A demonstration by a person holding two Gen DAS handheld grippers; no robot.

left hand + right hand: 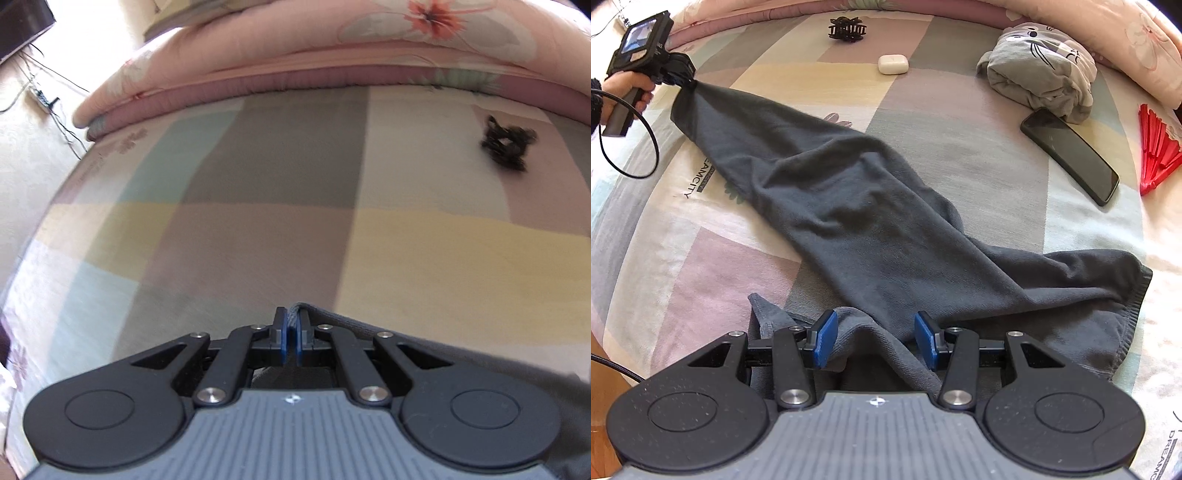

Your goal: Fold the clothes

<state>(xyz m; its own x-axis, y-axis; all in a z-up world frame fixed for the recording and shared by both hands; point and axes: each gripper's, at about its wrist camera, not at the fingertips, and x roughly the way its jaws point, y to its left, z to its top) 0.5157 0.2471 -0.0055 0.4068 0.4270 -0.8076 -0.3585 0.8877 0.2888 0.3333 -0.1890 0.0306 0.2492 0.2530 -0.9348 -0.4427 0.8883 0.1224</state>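
1. Your left claw is pressed together and pinches one corner of the dark grey cloth.
2. In the right wrist view, your left claw is at the far left, and your hand holds its handle.
3. The dark grey cloth stretches across the bed from that far left corner to the near right.
4. Your right claw is spread apart. A fold of the cloth lies between its blue pads, but they do not squeeze it.
5. A black hair clip and a small white case lie on the far side of the bed.
6. A bundled light grey shirt, a black phone and a red fan lie on the right.
7. A pink flowered quilt lies along the far edge.
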